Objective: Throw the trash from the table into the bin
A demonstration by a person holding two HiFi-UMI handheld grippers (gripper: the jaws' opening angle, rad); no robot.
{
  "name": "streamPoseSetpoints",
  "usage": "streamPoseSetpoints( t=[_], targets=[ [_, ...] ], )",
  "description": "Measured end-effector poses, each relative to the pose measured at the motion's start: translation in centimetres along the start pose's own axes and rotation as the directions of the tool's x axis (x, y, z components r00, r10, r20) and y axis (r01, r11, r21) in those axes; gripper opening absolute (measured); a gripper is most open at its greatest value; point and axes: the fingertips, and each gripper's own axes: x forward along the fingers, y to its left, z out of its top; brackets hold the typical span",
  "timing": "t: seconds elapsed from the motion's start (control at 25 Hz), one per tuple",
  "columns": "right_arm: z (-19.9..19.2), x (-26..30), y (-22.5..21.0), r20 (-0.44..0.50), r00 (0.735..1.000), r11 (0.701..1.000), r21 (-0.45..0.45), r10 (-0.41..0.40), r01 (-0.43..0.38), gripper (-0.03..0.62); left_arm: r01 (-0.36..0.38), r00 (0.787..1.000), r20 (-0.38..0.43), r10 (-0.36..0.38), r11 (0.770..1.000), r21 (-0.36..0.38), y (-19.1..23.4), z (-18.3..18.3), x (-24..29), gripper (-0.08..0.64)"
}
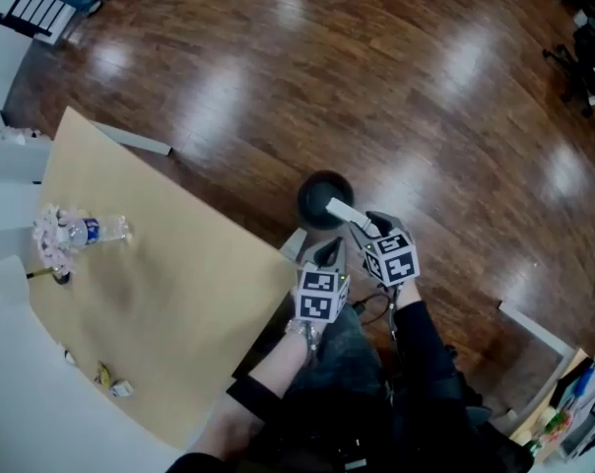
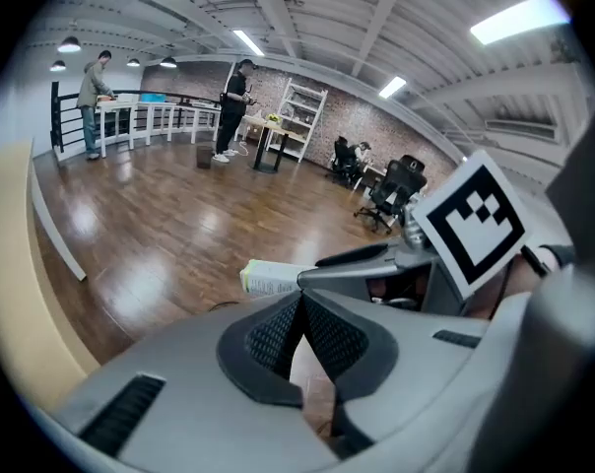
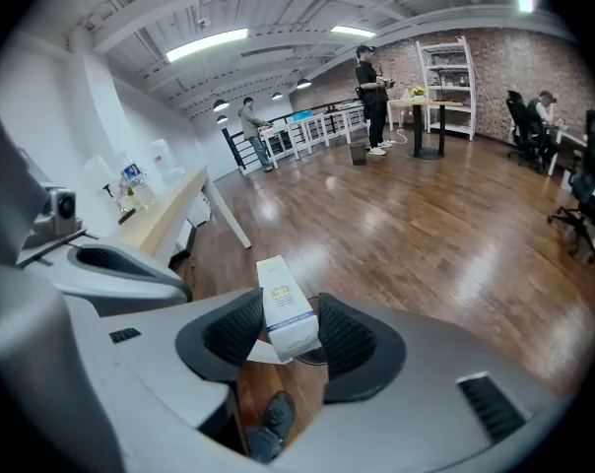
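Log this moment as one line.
right gripper: shut on box | box: above bin, not dropped | left gripper: shut, empty | table: bottle, scraps on it

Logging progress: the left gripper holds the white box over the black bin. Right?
Not quite: the right gripper holds the white box over the black bin. The right gripper view shows the box pinched between its jaws.

Glossy wooden floor (image 1: pixel 426 87) spread across a wide hall under strip lights (image 3: pixel 207 43). A brick wall (image 3: pixel 504 52) stood at the far end behind a white shelf (image 3: pixel 447 67), with office chairs (image 2: pixel 391 190) nearby.
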Motion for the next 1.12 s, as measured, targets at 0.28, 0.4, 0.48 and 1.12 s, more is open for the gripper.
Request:
streamPoseSetpoints(
  t=[0.28, 0.4, 0.48, 1.12],
  targets=[
    [-3.9, 9.3, -4.3, -0.060, 0.998, 1.000, 0.003, 0.000, 0.000, 0.189, -0.086, 0.994, -0.071, 0.084, 0.996, -0.023, 2.8, -5.3, 7.0, 0.008],
    [-5.9, 13.6, -5.5, -0.082, 0.997, 1.000, -0.002, 0.008, -0.008, 0.189, -0.120, 0.987, -0.109, 0.114, 0.992, -0.048, 4.6, -7.6, 9.6, 0.008],
    [-7.2, 16.0, -6.2, -0.103, 0.995, 1.000, 0.006, 0.009, -0.009, 0.189, -0.142, 0.982, -0.132, 0.132, 0.987, -0.069, 5.6, -9.0, 10.8, 0.008],
    [-9.0, 22.7, -7.8, -0.167, 0.986, 0.995, 0.098, 0.016, 0.001, 0.365, -0.143, 0.973, -0.193, 0.124, 0.986, -0.084, 6.4, -12.5, 12.9, 0.008]
  ],
)
